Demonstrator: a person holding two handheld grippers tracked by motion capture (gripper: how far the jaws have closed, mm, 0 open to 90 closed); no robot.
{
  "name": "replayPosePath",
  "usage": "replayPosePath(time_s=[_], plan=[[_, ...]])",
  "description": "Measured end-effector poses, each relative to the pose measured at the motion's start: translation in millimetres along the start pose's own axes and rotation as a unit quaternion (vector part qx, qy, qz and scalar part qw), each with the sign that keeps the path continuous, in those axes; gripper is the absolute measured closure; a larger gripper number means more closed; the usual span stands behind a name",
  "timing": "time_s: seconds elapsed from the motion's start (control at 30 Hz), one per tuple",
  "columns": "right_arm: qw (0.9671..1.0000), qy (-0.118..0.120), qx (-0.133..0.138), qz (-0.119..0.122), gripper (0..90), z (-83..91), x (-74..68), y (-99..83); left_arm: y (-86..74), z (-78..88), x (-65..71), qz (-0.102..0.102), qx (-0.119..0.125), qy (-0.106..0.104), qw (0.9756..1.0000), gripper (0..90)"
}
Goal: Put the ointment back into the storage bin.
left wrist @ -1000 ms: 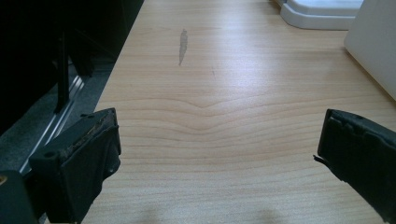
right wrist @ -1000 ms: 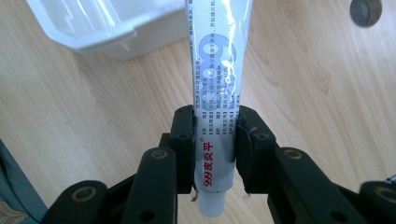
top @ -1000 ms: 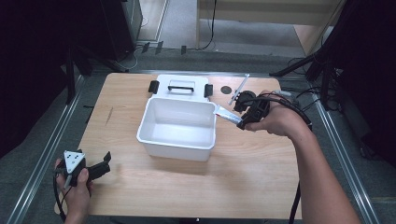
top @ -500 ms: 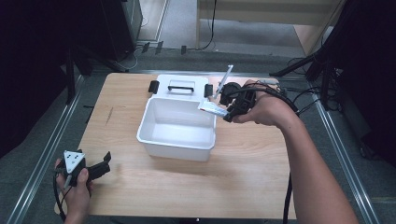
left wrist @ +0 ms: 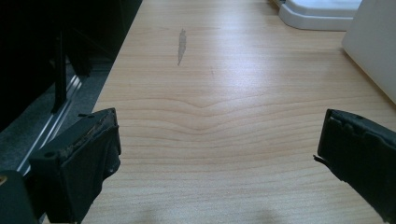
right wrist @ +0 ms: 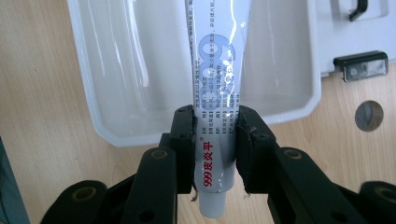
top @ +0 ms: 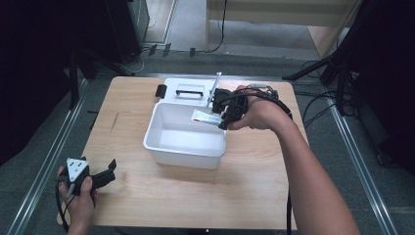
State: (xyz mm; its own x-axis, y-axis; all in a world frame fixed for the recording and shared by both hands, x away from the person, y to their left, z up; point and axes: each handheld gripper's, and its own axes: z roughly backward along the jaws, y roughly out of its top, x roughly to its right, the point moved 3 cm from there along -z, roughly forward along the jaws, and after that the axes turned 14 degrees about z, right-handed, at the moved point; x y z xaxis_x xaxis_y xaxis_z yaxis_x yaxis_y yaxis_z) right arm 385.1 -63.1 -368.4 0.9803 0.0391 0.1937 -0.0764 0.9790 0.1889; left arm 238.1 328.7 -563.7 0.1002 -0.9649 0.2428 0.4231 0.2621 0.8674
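A white ointment tube (right wrist: 214,84) with blue print and red lettering is clamped between the jaws of my right gripper (right wrist: 215,140), cap end toward the camera. In the high view the right gripper (top: 226,117) holds the tube (top: 205,117) out over the right rim of an open white plastic box (top: 161,144) in the middle of the table. The box looks empty inside. My left gripper (top: 105,175) rests at the table's near left corner, and in the left gripper view its jaws stand wide apart over bare wood, the gripper (left wrist: 217,154) open.
The box's white lid (top: 188,89), with a black handle and black latches, lies flat just behind the box. A round hole (right wrist: 369,115) marks the tabletop beside the lid. A dark streak (left wrist: 181,44) stains the wood at the left. Metal rails run along both table sides.
My right gripper has carried the tube leftward from beside the box to over the box's right rim. The left gripper has stayed still.
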Motion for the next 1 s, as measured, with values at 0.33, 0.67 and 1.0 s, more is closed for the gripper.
replayPosePath(time_s=[0.33,0.67,1.0], plan=[[0.9995,0.014,0.000,0.028,71.7,-18.2,-3.9,17.6,0.1,-0.1,-0.2,0.000,-0.001,-0.001,1.0000,0.0],[0.9989,0.025,-0.003,0.039,71.6,-34.9,-6.6,29.4,0.2,0.2,-0.6,-0.001,-0.003,-0.002,1.0000,0.0],[0.9983,0.031,-0.003,0.049,71.7,-49.0,-5.8,32.1,0.2,0.0,-0.5,0.001,-0.002,-0.003,1.0000,0.0]])
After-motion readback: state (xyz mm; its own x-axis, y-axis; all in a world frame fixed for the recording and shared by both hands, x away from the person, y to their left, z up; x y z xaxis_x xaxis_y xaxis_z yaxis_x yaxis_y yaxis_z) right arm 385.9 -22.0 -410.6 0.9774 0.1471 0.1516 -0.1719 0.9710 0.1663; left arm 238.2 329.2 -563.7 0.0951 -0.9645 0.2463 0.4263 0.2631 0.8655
